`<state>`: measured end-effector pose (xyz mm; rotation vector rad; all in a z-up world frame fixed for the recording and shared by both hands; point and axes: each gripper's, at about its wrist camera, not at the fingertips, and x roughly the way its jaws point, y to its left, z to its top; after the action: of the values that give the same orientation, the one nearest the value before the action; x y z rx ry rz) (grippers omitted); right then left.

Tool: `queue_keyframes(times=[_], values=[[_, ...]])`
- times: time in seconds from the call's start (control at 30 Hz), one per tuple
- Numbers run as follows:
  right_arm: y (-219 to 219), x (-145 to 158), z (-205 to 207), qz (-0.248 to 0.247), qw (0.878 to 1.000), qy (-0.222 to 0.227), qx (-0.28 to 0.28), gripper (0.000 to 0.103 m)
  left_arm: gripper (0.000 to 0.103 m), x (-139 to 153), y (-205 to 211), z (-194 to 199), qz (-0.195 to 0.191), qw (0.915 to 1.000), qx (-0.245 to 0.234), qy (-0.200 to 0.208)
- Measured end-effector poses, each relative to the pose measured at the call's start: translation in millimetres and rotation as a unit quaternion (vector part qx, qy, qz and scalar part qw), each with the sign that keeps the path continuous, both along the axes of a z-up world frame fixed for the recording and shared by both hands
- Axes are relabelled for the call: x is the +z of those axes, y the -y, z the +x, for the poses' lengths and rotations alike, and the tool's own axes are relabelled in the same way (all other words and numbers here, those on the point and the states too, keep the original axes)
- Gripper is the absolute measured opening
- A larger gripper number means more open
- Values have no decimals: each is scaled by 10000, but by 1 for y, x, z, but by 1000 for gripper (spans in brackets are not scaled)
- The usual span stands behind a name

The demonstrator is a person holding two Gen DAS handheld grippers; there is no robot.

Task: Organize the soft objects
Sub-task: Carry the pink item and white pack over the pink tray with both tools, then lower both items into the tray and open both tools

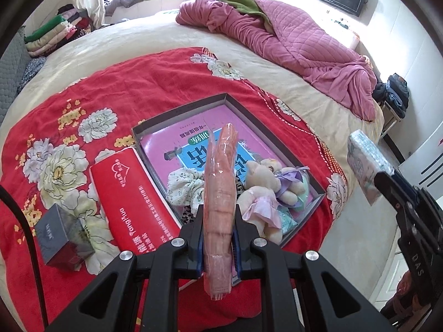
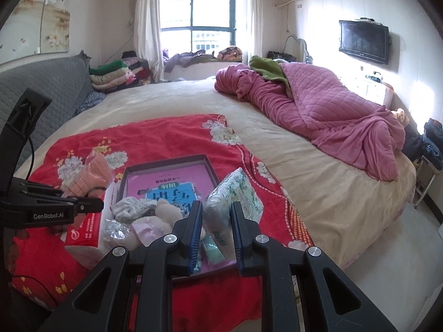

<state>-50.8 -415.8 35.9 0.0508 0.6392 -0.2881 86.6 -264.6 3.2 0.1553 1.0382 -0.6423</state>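
Note:
My left gripper (image 1: 218,238) is shut on a pink cloth pack in clear plastic (image 1: 220,193), held upright above the near end of a shallow grey box (image 1: 193,106). The same pack shows in the right wrist view (image 2: 88,175). My right gripper (image 2: 214,232) is shut on a floral tissue pack (image 2: 235,202), held above the box's right side (image 2: 211,167); it shows in the left wrist view (image 1: 362,163). In the box lie a pink book (image 1: 199,144), a plush bear (image 1: 265,182), a floral cloth (image 1: 185,188) and small packets.
The box rests on a red floral blanket (image 1: 83,105) on a cream bed. A red tissue box (image 1: 130,199) lies left of it, a dark small box (image 1: 62,239) farther left. A pink quilt (image 2: 318,113) is piled at the far right. The bed edge and floor are to the right.

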Motion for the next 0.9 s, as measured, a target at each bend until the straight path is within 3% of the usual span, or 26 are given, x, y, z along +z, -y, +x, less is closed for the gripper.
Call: queue_keyframes(times=[0.53,0.9], values=[[2,-31,40,96,9987,-292,397,21,16,-40,24,29,170,9990,-81,-394],[10,-41,85,-96,9970,-475,611,21,16,-54,38,40,242,9986,-194,-421]])
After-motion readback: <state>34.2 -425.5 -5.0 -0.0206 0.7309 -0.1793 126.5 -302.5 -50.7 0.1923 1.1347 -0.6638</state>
